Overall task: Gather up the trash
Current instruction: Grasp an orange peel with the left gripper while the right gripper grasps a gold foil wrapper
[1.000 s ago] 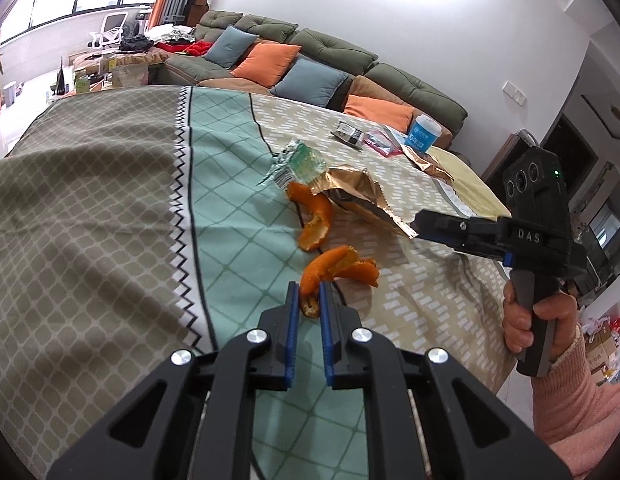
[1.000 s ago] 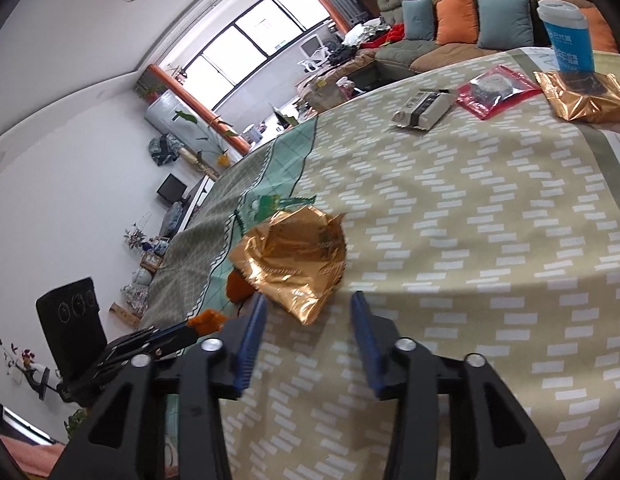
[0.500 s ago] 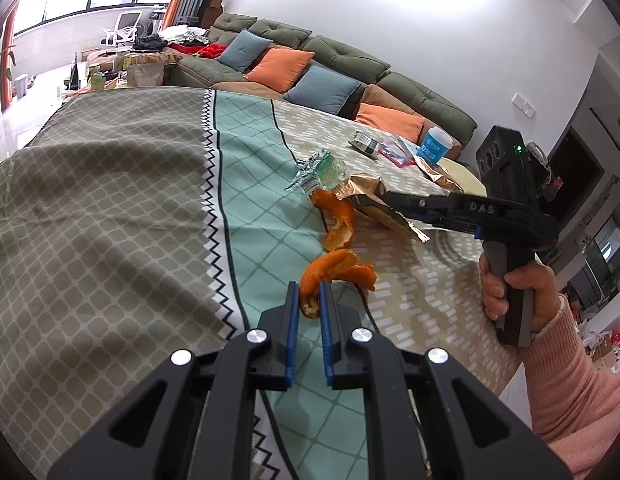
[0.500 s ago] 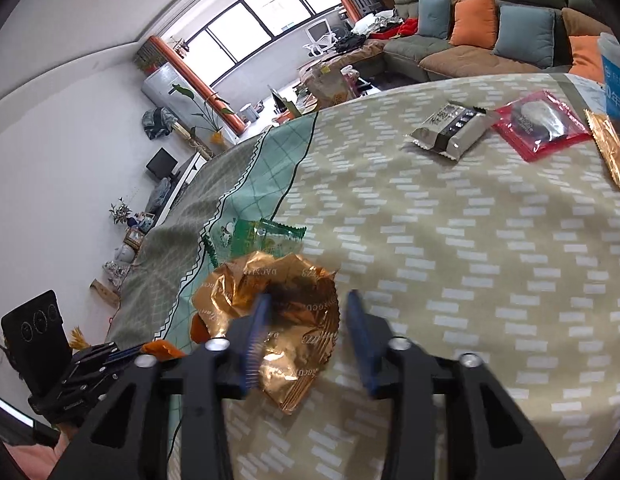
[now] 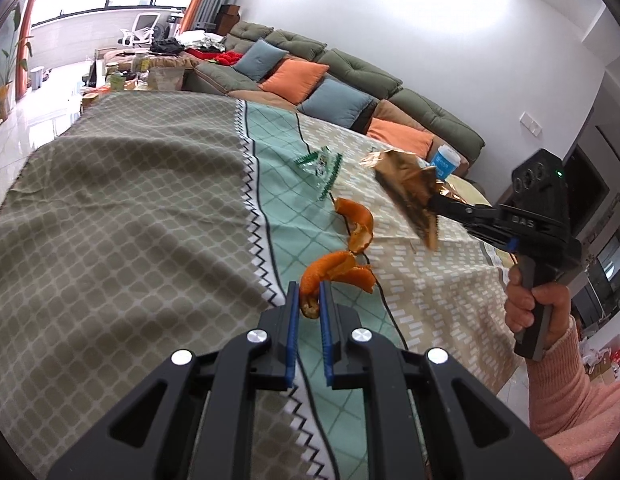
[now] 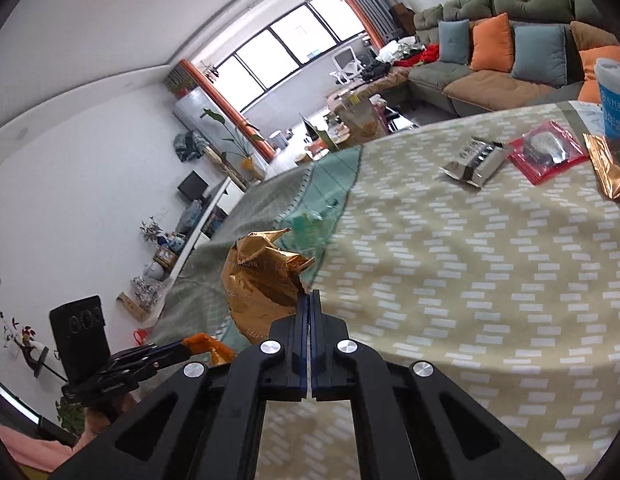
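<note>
Across the table (image 5: 129,208), a patterned cloth in grey-green, mint and beige covers everything, with a long sofa (image 5: 350,76) behind it. Only the right wrist view shows the far beige end, where a silver snack packet (image 6: 472,159), a red packet (image 6: 548,150), a second gold wrapper (image 6: 608,170) and a blue-and-white cup (image 6: 614,96) lie close together; the left wrist view catches just the cup (image 5: 444,162) from that group. Only the left wrist view shows the green wrapper (image 5: 322,164) clearly, flat on the mint stripe, and the loose orange peel (image 5: 360,226) lying near it on the cloth.

Counted over both views: two gold wrappers, two pieces of orange peel, one green wrapper, one silver packet, one red packet, one cup.

The right gripper (image 6: 309,300) is clenched tight on the edge of the crumpled gold wrapper (image 6: 261,280), which hangs lifted off the table; from the left wrist view the same wrapper (image 5: 410,196) dangles at that gripper's tip above the beige cloth. The left gripper (image 5: 310,304) grasps the curled orange peel (image 5: 336,270) by its lower end, the rest of the peel sticking out beyond the fingers over the mint stripe.
</note>
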`<state>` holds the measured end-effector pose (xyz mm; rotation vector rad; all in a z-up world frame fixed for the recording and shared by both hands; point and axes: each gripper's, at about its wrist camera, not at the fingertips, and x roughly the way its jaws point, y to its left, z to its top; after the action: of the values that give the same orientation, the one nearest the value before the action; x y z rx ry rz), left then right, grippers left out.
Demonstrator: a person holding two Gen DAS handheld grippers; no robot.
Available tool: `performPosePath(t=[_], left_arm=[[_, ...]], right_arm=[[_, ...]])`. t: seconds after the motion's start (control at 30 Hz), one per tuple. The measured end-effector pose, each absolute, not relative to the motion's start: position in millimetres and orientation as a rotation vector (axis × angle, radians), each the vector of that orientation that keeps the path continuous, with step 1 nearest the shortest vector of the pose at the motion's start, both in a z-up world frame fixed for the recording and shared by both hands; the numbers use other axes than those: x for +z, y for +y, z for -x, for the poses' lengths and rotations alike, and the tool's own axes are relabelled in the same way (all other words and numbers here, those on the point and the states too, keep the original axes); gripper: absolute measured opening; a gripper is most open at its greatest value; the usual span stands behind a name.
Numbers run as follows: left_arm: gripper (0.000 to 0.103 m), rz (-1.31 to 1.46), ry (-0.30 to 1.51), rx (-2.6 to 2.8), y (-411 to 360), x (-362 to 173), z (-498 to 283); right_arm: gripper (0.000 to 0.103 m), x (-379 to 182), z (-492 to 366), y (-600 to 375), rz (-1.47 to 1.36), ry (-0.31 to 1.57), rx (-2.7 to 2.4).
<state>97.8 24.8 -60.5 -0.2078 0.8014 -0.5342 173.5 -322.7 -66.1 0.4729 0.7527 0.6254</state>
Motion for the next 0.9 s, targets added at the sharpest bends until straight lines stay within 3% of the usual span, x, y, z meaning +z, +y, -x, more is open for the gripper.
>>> performPosePath(t=[0.9], left_arm=[[0.011,0.349,0.643,-0.182,190,-28,-29]], right_arm=[[0.001,-39,-175,-147,-0.320,0.796,0.919]])
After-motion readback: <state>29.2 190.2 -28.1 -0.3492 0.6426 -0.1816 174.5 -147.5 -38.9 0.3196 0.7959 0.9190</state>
